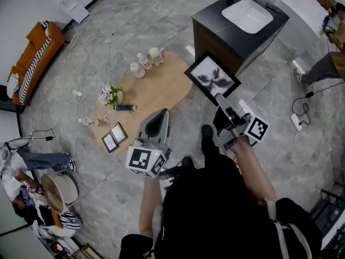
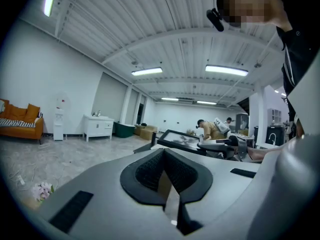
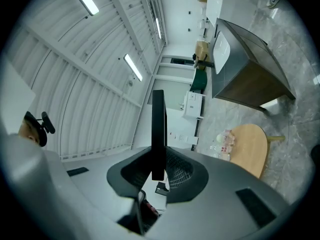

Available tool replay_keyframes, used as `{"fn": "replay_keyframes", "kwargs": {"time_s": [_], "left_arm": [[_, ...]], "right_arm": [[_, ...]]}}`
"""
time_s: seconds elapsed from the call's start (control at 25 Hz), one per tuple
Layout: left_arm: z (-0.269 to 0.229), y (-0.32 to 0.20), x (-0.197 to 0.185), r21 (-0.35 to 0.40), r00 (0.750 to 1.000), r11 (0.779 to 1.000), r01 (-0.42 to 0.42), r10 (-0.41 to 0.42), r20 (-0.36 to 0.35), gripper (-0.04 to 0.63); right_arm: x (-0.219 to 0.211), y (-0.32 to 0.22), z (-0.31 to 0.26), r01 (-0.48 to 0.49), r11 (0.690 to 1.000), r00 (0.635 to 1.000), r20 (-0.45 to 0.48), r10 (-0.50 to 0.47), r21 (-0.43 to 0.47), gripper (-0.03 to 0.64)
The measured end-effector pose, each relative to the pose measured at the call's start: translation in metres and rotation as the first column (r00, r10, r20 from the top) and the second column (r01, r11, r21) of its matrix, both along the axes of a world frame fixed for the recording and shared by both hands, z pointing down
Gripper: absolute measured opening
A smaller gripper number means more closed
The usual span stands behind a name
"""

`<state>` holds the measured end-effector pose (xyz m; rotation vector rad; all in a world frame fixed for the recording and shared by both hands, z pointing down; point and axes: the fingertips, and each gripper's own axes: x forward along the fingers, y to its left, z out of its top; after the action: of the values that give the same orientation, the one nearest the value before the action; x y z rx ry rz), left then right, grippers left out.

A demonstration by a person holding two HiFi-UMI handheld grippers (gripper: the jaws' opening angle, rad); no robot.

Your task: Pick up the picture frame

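Your right gripper (image 1: 219, 98) is pinching the picture frame (image 1: 212, 76) by its edge, holding it between wooden table (image 1: 161, 88) and dark cabinet (image 1: 215, 34), your left gripper (image 1: 160, 114) is hovering pressed together, empty.

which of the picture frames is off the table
The big black frame with the dark flower print, gripped by the right gripper; the two small frames lie on the wooden table.
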<state>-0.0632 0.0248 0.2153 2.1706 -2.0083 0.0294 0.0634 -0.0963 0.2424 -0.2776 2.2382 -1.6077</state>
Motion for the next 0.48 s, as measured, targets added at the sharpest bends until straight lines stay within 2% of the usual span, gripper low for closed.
{"fn": "replay_keyframes", "kwargs": {"time_s": [0.16, 0.36, 0.48], "left_arm": [[-0.001, 0.045, 0.001, 0.008, 1.0, 1.0, -0.022, 0.022, -0.009, 0.012], [0.013, 0.109, 0.003, 0.04, 0.999, 0.998, -0.046, 0.047, -0.018, 0.013], [0.022, 0.135, 0.007, 0.028, 0.997, 0.997, -0.065, 0.066, -0.029, 0.014]], "right_arm": [[0.005, 0.052, -0.005, -0.006, 1.0, 1.0, 0.007, 0.006, -0.022, 0.074], [0.019, 0.127, -0.005, -0.024, 0.999, 1.0, 0.01, 0.023, 0.021, 0.074], [0.028, 0.163, -0.002, -0.025, 0.999, 1.0, 0.007, 0.024, 0.028, 0.074]]}}
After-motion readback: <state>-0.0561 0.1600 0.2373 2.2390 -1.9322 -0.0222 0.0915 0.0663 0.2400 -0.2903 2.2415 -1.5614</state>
